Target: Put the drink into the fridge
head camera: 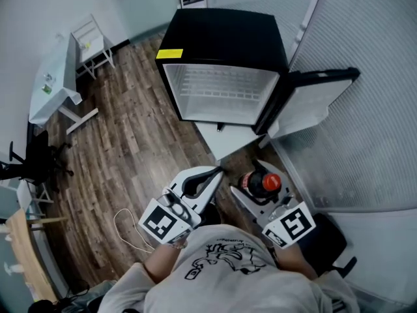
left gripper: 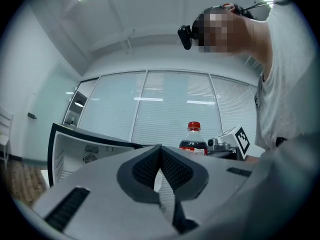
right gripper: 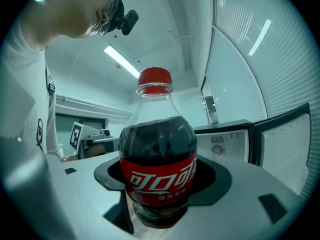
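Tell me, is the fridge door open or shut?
Open: the door is swung wide to the right, and the fridge shows its white inside.

The drink bottle (right gripper: 157, 134) is clear, glossy plastic with a smooth red cap (right gripper: 154, 77) and a shiny red label (right gripper: 159, 180). The fridge (head camera: 221, 41) has a glossy black shell and a matt white plastic lining. The floor (head camera: 130, 149) is grained wood plank. The left tongs (left gripper: 160, 150) are matt grey plastic with dark ribbed pads (left gripper: 145, 170).

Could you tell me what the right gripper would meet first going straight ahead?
Likely the open fridge, though depth is unclear; the right gripper already holds the bottle.
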Action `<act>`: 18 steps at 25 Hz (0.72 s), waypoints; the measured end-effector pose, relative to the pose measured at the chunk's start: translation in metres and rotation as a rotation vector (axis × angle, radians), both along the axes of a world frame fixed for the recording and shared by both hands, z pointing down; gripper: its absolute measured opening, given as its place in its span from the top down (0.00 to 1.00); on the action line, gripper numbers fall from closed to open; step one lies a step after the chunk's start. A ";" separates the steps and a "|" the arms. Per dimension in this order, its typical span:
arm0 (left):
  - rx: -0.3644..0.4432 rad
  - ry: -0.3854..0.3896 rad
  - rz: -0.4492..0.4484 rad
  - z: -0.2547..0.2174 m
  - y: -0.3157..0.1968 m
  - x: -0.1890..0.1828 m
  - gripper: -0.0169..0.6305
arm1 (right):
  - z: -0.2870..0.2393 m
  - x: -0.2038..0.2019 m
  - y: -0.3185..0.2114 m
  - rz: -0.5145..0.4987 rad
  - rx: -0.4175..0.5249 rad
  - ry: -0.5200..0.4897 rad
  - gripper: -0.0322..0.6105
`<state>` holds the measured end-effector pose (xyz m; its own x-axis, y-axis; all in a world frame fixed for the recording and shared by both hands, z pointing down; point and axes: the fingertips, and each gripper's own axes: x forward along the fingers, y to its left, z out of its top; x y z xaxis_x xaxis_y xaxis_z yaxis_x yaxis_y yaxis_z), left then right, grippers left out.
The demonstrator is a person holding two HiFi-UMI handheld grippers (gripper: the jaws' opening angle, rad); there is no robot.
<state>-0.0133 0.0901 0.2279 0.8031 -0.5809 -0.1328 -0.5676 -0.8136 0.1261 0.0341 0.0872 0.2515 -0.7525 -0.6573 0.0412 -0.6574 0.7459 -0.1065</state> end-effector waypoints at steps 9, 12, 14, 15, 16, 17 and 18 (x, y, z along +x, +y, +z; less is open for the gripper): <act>0.008 -0.009 0.039 -0.001 -0.070 -0.027 0.97 | 0.002 -0.028 -0.069 0.026 -0.006 0.013 0.45; 0.007 -0.012 0.049 -0.001 -0.086 -0.034 0.97 | 0.002 -0.035 -0.087 0.036 -0.011 0.012 0.45; 0.002 -0.012 0.055 0.000 -0.096 -0.038 0.97 | 0.002 -0.039 -0.097 0.042 -0.008 0.013 0.45; 0.000 -0.013 0.059 0.001 -0.102 -0.039 0.97 | 0.002 -0.040 -0.102 0.045 -0.006 0.014 0.45; -0.002 -0.013 0.064 0.002 -0.106 -0.040 0.97 | 0.001 -0.042 -0.107 0.048 -0.003 0.015 0.45; -0.002 -0.013 0.069 0.003 -0.111 -0.041 0.97 | 0.001 -0.042 -0.111 0.053 -0.002 0.015 0.45; -0.003 -0.014 0.074 0.003 -0.115 -0.042 0.97 | 0.002 -0.043 -0.114 0.059 -0.004 0.014 0.45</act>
<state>-0.0550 -0.0246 0.2308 0.8456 -0.5203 -0.1196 -0.5077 -0.8530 0.1213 -0.0086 -0.0269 0.2531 -0.7119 -0.7002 0.0539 -0.7015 0.7055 -0.1003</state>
